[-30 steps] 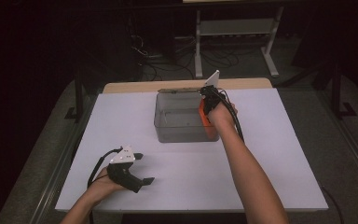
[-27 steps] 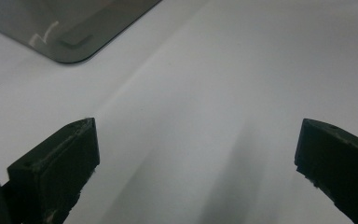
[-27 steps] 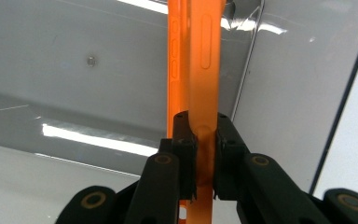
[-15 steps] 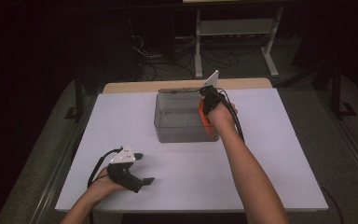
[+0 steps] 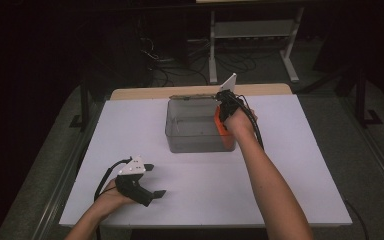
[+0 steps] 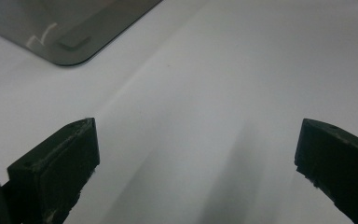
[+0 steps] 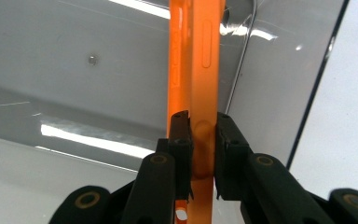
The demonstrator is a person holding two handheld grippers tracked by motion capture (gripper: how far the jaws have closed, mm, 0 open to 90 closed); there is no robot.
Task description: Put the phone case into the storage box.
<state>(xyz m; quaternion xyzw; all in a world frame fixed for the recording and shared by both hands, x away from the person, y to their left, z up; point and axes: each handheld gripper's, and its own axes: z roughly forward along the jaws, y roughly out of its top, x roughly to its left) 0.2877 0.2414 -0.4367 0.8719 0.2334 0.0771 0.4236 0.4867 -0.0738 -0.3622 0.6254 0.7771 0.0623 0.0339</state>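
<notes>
The right tool [image 7: 199, 140] is clamped on an orange phone case [image 7: 196, 70]: in the right gripper view its two black jaws press the thin orange edge from either side, and the case runs straight up from them, its side-button cut-out facing the camera. In the high view the right tool [image 5: 225, 107] stands at the right wall of a clear grey plastic bin [image 5: 192, 125], with the orange case [image 5: 218, 126] on edge just inside that wall and the person's right hand [image 5: 240, 125] wrapped around the tool's body above it. The forearm stretches back from there to the near edge of the table [image 5: 300, 165].

The bin sits in the far middle of the white table, close to the far edge. A grey plate on the right tool points up and away toward that far edge.

The left tool [image 5: 152, 180] rests near the near left corner of the table, well apart from the bin, held in the left hand [image 5: 112, 192]. Its jaws stand wide apart with nothing between them; in the left gripper view the left tool [image 6: 196, 154] looks across bare white tabletop, with one rounded corner of the bin [image 6: 70, 28] at the upper left. A black cable [image 5: 105, 172] loops from it toward the near edge.
</notes>
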